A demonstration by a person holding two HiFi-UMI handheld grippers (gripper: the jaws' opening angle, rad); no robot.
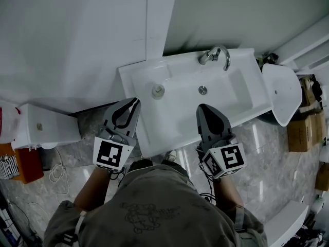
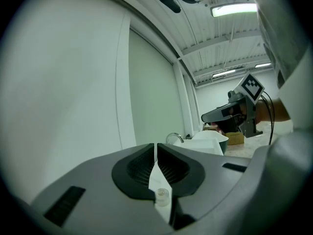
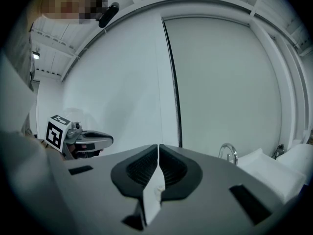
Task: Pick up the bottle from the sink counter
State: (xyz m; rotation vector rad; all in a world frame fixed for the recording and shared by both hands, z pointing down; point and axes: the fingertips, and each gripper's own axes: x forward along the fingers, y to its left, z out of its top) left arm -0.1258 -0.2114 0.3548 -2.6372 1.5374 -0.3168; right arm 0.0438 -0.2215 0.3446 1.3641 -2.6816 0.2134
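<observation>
Bottle [image 1: 158, 90] stood upright on the white tabletop [image 1: 140, 80], just left of the basin [image 1: 226, 94] and well short of the faucet [image 1: 216, 55], untouched. Left tool [image 1: 132, 103] hung near it, clenched on nothing, while the right tool [image 1: 202, 109] hovered over the basin's near edge, clamped empty too. Approach stage, by the look of it: next the left tool needed to spread and reach forward around the bottle.
</observation>
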